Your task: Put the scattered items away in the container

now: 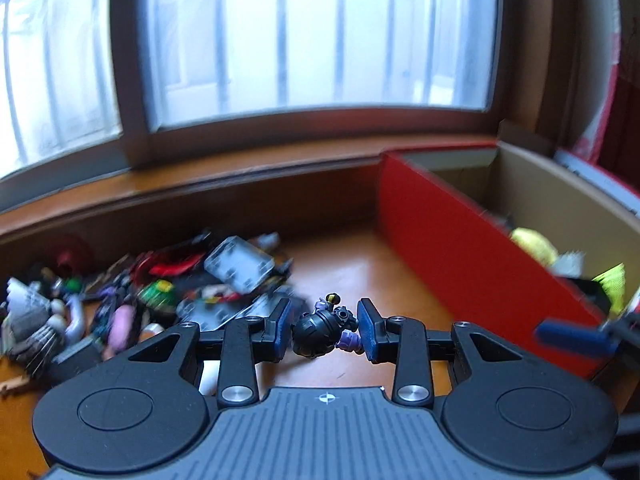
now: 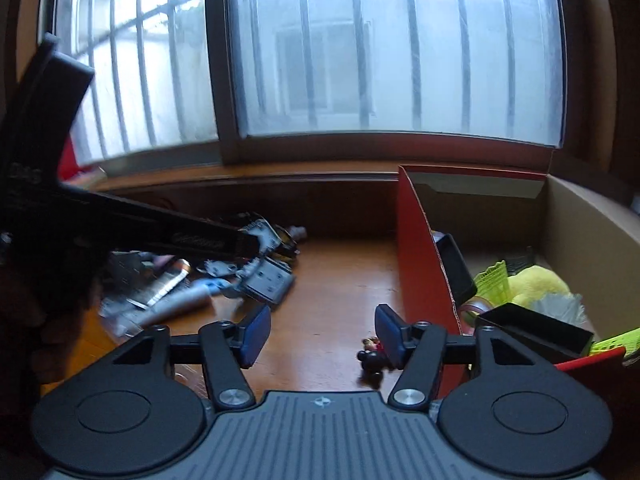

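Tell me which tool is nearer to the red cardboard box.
Right. The right tool sits open just beside the red cardboard box, its right finger almost at the wall. The left tool, gripping a small black toy figure, is further left.

A wide window [image 2: 400, 52] with frosted panes and dark vertical bars behind them fills the background above a brown wooden sill [image 2: 280, 170], and the orange-brown wooden bench [image 2: 340, 280] lies below it.

We can read no text with confidence. The left gripper's black body [image 2: 80, 216], seen from the right wrist, carries pale lettering in two spots, too blurred to make out. A small round cross mark sits on each camera mount [image 1: 326, 398].
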Demonstrator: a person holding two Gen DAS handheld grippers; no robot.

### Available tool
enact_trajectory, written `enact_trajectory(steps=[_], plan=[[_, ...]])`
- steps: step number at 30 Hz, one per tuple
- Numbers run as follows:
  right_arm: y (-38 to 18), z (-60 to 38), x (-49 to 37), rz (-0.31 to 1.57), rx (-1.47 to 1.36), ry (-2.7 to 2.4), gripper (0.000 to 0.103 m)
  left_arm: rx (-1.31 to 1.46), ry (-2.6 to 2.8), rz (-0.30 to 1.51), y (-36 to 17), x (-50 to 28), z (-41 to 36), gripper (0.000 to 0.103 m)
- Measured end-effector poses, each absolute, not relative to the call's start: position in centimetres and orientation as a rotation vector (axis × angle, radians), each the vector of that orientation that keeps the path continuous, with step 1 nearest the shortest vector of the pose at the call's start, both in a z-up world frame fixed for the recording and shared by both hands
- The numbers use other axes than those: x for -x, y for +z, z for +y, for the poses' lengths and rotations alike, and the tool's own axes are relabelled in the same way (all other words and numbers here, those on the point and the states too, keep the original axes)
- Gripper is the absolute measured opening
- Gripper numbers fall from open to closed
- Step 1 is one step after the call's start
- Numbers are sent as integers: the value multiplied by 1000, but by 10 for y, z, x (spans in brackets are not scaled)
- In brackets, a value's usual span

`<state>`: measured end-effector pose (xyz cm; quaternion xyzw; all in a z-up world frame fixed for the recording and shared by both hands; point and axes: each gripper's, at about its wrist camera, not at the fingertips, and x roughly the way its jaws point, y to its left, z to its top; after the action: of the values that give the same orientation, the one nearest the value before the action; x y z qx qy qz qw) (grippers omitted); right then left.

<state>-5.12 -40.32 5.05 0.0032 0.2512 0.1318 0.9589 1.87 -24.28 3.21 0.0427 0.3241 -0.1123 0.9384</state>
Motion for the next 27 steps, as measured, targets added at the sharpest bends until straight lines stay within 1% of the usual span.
enact_trajectory(steps=[3,7,10,13,14,18,22,23,25,26,27], plan=[[46,-382,50,529,67,237,60,-68,-202,686,27,-18,-221,36],[34,-362,40,599,3,181,60,-49,-182,704,19,-18,-198,36],[16,-350,22,635,-37,47,62,-44,-193,714,14,-18,-188,36],[-4,-345,1,643,-53,-113,65,-43,-208,720,11,-17,-182,36],[-9,-344,-5,641,-54,-153,63,-41,-213,721,10,-18,-180,36],[-31,-339,-20,649,-43,-248,63,-36,-230,727,7,-17,-176,36],[-42,-344,-24,652,-100,-270,62,-33,-236,728,7,-14,-172,36],[-43,-346,-25,651,-110,-266,61,-31,-235,729,7,-13,-170,36],[-44,-350,-24,647,-130,-255,50,-27,-230,726,8,-12,-167,36],[-43,-352,-24,647,-133,-248,39,-25,-228,724,8,-12,-165,36],[-43,-353,-24,647,-137,-242,36,-22,-225,722,9,-11,-164,36]])
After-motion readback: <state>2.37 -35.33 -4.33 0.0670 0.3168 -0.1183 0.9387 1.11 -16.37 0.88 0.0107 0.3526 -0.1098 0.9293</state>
